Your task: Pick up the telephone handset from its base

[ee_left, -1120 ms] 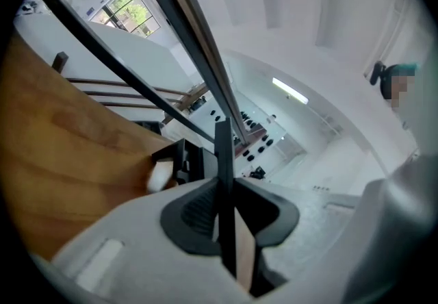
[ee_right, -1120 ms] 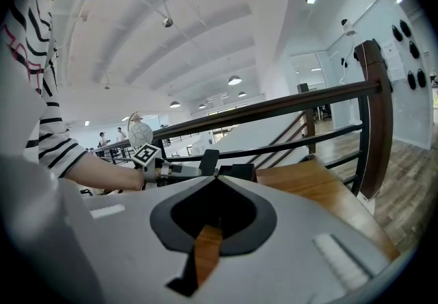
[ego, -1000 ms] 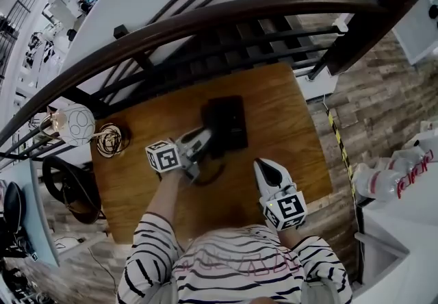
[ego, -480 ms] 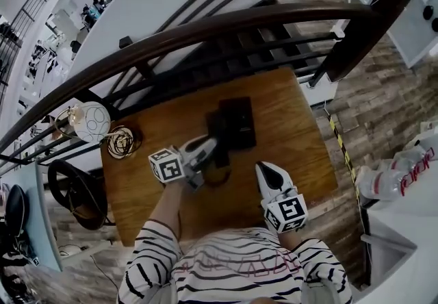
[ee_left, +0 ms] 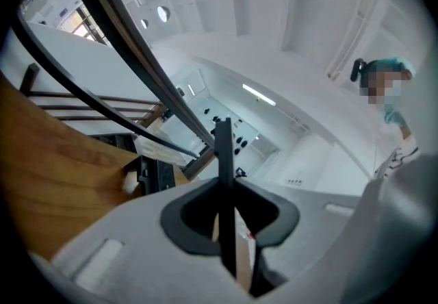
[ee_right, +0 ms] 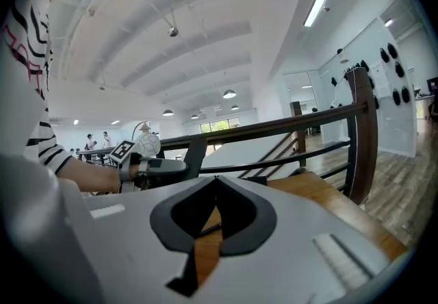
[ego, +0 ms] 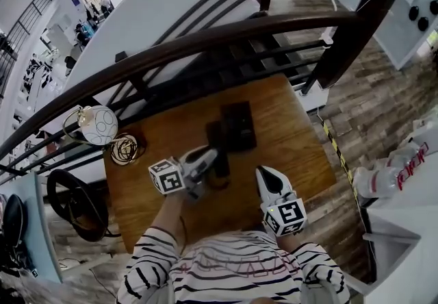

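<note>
The black telephone base (ego: 238,124) sits on the wooden table (ego: 287,138), and in the left gripper view the base (ee_left: 154,174) lies off to the left. My left gripper (ego: 211,157) is shut on the black handset (ego: 217,146), holding it beside and apart from the base. Between the left gripper's (ee_left: 223,185) jaws the handset (ee_left: 223,159) stands edge-on as a thin dark bar. A dark cord (ego: 220,183) hangs from it to the table. My right gripper (ego: 263,172) hovers near the table's front, shut and empty; the tips of the right gripper (ee_right: 215,181) meet.
A dark wooden railing (ego: 205,39) curves behind the table. On the table's left stand a white globe lamp (ego: 99,124) and a coil of wire (ego: 124,148). A black round thing (ego: 79,196) sits off the left edge. Striped sleeves fill the bottom.
The left gripper has drawn the handset off the base and up toward me. The right gripper has risen slightly and stays shut.
</note>
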A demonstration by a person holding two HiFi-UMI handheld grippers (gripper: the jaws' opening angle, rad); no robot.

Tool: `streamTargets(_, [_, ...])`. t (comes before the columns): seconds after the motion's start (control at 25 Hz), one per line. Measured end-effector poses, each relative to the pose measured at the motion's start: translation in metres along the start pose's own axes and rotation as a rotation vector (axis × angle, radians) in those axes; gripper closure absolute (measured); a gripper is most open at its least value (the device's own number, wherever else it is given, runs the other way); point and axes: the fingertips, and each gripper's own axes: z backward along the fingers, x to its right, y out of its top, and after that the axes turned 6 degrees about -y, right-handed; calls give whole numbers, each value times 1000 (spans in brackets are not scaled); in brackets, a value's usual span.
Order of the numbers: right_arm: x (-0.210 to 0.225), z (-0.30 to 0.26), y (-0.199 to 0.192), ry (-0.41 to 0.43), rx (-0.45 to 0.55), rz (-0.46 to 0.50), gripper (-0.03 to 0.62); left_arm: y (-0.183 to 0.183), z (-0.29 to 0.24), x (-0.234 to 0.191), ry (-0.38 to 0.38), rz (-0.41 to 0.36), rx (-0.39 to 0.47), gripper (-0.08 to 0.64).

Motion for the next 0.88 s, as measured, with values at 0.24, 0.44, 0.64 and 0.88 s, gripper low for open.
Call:
streamTargets(0.24, [-23,19,2,-30,17,4,591,-6,24,28,-17,-7,1,491])
streamTargets(0.44, [-40,29,3,-54,27,11,591,-7,45,47,-29,-25,-6,491])
streamTargets(0.64, [-59,40,3,-75,41,17,591,-10,68,66,-34,-43,-12,491])
streamTargets(0.88, [-92,50,0,-89,54,29,591,-11,104,90,-49,-67,3,491])
